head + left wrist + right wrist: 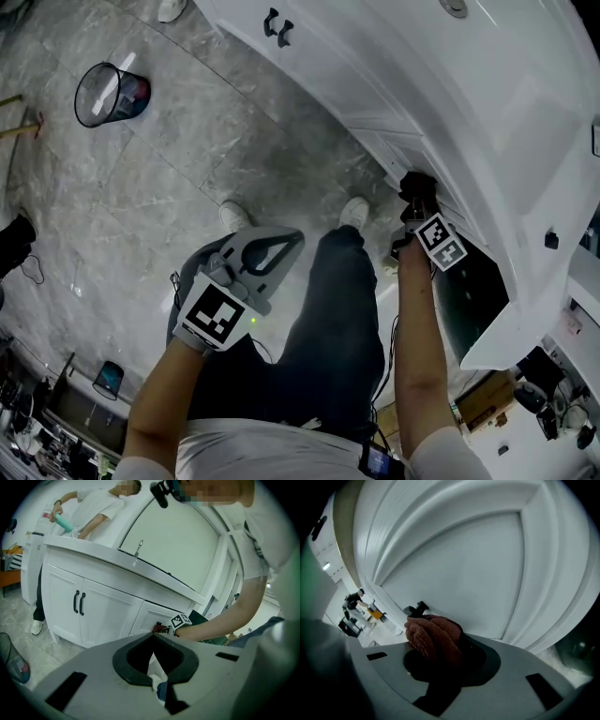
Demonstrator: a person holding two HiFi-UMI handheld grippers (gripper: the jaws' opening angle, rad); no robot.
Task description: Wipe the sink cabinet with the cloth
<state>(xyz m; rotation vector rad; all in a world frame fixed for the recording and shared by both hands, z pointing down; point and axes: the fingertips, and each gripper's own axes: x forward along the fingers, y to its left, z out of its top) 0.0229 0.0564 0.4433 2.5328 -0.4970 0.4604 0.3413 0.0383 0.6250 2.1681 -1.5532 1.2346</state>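
Pinching a bunched brown cloth [433, 637], the right gripper [416, 186] jaws hold it against the white sink cabinet door [459, 569] directly ahead of them. The left gripper [296, 238] jaws are pressed together with nothing between them, well apart from the cabinet.

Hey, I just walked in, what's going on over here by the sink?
A person stands at the white sink cabinet with a hand-held gripper in each hand. The right hand-held gripper is clamped on a brown cloth, holding it right up at a cabinet door panel. The left hand-held gripper is shut and empty, down by the person's legs.
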